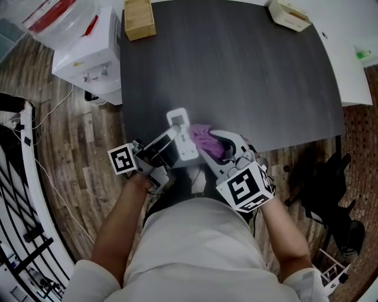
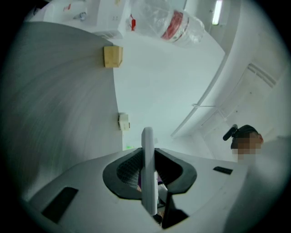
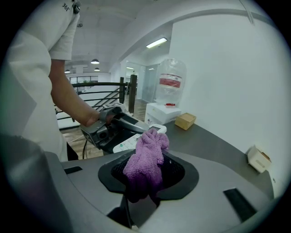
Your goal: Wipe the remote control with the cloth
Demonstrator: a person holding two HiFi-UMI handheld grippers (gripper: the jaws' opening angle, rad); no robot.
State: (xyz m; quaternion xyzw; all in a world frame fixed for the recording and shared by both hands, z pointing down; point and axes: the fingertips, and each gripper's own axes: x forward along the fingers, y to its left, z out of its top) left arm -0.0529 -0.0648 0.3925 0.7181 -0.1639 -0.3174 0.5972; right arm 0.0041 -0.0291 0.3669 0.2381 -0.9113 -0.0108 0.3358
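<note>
A white remote control (image 1: 182,135) is held up over the near edge of the dark table (image 1: 236,71). My left gripper (image 1: 171,139) is shut on it from the left. In the left gripper view the remote control (image 2: 148,168) stands edge-on between the jaws. A purple cloth (image 1: 204,138) is bunched in my right gripper (image 1: 216,147), which is shut on it. The cloth (image 3: 146,157) touches the remote control's (image 3: 131,139) right side, where its buttons show. The left gripper (image 3: 113,124) and a bare forearm lie behind it.
A wooden block (image 1: 139,19) sits at the table's far left corner and a pale box (image 1: 288,15) at its far right. A water dispenser (image 1: 88,53) stands left of the table. A white surface (image 1: 354,53) adjoins on the right. Dark chair parts (image 1: 331,177) are at the right.
</note>
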